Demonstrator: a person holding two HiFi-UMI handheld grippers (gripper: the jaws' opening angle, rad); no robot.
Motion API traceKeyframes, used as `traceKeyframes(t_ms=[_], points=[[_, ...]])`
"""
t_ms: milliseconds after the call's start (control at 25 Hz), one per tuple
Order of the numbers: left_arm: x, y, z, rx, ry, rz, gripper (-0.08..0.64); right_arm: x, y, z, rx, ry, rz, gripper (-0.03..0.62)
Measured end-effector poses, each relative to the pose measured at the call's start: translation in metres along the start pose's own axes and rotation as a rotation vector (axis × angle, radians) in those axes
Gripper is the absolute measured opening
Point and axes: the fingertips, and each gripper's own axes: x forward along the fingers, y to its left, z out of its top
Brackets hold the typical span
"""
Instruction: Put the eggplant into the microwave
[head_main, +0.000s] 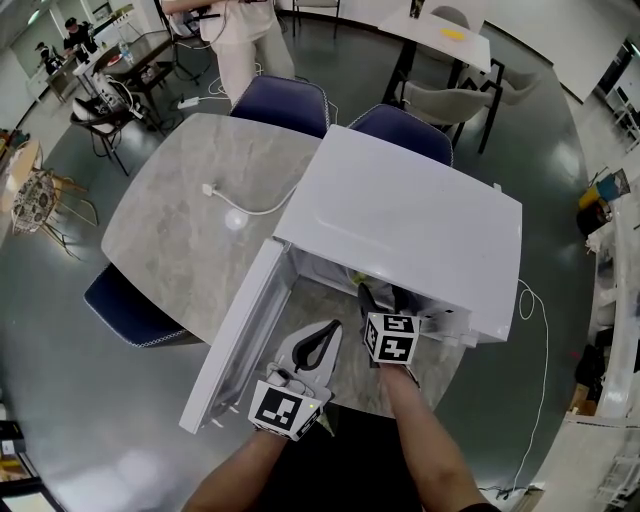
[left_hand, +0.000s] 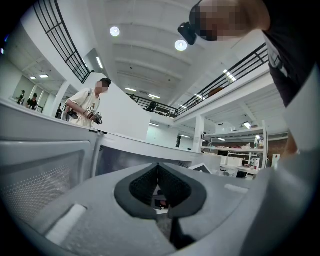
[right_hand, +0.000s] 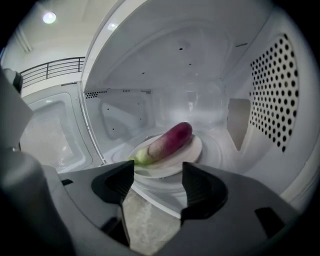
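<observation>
Eggplant (right_hand: 169, 141) inside microwave (right_hand: 150, 60) — just beyond right hand-held gripper (right_hand: 157, 181), jaws apart, empty.

Left hand-held gripper (left_hand: 158, 170) is closed, right hand-held gripper (right_hand: 157, 179) spread apart.

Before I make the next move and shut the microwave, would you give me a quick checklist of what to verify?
1. Eggplant inside the microwave, lying on the white plate: ok.
2. Right gripper has let go, jaws apart with nothing between them: ok.
3. Right gripper clear of the door's swing: not ok, it stands at the mouth of the cavity.
4. Microwave door open wide, with nothing seen resting on it: ok.
5. Left gripper free to push the door, jaws together and empty, beside the door: ok.
6. Eggplant's green end fully within the plate's rim: cannot tell.
</observation>
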Motion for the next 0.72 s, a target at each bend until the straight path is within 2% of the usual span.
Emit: traceKeyframes(t_ms=[120, 160, 200, 240, 320, 640, 720], points=[[0.000, -0.002, -0.001, -0.003, 0.002, 0.000, 0.009, -0.007, 0.004, 0.000, -0.047, 0.005, -0.005, 0.301], [0.000, -0.002, -0.001, 0.000, 0.002, -0.001, 0.009, -0.008, 0.005, -0.003, -0.062, 0.017, -0.011, 0.275], [0.000, -0.002, -0.001, 0.001, 0.003, -0.001, 0.009, -0.008, 0.005, -0.005, -0.077, 0.031, -0.020, 0.218], [0.000, -0.003, -0.001, 0.001, 0.004, -0.002, 0.009, -0.008, 0.006, -0.007, -0.090, 0.041, -0.030, 0.132], [-0.001, -0.003, -0.001, 0.000, 0.007, -0.001, 0.009, -0.005, 0.007, -0.007, -0.107, 0.050, -0.037, 0.061], [-0.002, -0.002, -0.003, -0.003, 0.016, 0.011, 0.009, 0.005, 0.002, 0.000, -0.116, 0.068, -0.045, 0.052], [-0.003, -0.001, -0.003, -0.013, 0.019, 0.014, 0.009, 0.000, 0.002, 0.000, -0.118, 0.063, -0.045, 0.020]])
